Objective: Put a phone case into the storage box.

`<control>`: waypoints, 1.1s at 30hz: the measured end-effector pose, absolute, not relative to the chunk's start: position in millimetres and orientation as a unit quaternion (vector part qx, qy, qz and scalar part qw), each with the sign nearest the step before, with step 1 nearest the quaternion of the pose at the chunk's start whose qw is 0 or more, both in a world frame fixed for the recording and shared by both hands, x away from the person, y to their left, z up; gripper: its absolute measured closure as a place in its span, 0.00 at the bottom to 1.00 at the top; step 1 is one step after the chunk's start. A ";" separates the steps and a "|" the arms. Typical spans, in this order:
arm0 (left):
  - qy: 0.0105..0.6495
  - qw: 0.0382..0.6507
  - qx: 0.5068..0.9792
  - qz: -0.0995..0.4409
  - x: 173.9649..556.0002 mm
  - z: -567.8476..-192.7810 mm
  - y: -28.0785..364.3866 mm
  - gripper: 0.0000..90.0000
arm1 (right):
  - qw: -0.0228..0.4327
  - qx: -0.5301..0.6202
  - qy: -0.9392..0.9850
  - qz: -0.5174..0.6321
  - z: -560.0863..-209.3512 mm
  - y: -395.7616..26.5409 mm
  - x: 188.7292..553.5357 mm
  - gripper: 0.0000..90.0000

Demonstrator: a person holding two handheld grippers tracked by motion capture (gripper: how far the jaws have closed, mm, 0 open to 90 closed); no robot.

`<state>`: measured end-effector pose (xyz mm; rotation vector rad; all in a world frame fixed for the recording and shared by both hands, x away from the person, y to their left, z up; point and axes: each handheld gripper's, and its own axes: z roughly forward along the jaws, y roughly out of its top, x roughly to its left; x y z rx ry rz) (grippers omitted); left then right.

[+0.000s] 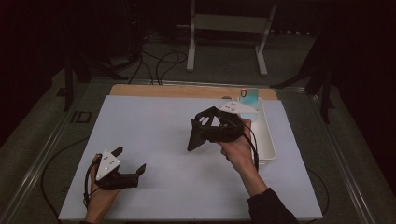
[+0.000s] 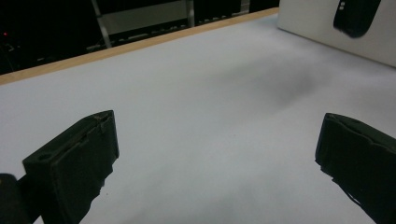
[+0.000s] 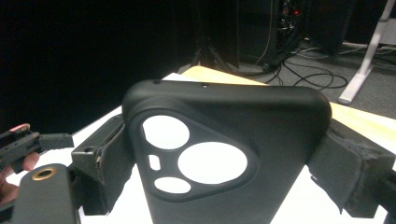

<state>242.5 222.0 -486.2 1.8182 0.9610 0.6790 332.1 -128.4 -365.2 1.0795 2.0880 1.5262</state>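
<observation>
A black phone case with a triangular camera cutout hangs above the middle of the white table mat. My right gripper is shut on it, a jaw pressing each long edge. In the right gripper view the case stands upright between the two padded fingers, its cutouts facing the camera. My left gripper rests low over the mat's front left, open, with nothing between its jaws. In the left gripper view the left gripper stands wide apart over bare mat, and the case's dark end shows top right.
A white rectangular tray sits at the mat's right side, with a small light-blue object at its far end. Its wall shows in the left gripper view. A wooden table edge runs along the back. Cables and a white stand lie on the floor beyond.
</observation>
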 end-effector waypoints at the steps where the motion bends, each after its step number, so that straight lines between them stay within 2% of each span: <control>1: 0.390 0.469 0.742 0.278 242.4 -486.6 221.9 0.00 | 0.171 0.380 0.734 0.537 -364.6 -129.0 332.5 0.16; 33: 0.414 0.475 0.723 0.282 243.0 -489.9 226.1 0.00 | 0.181 0.403 0.740 0.507 -363.1 -128.7 377.3 0.16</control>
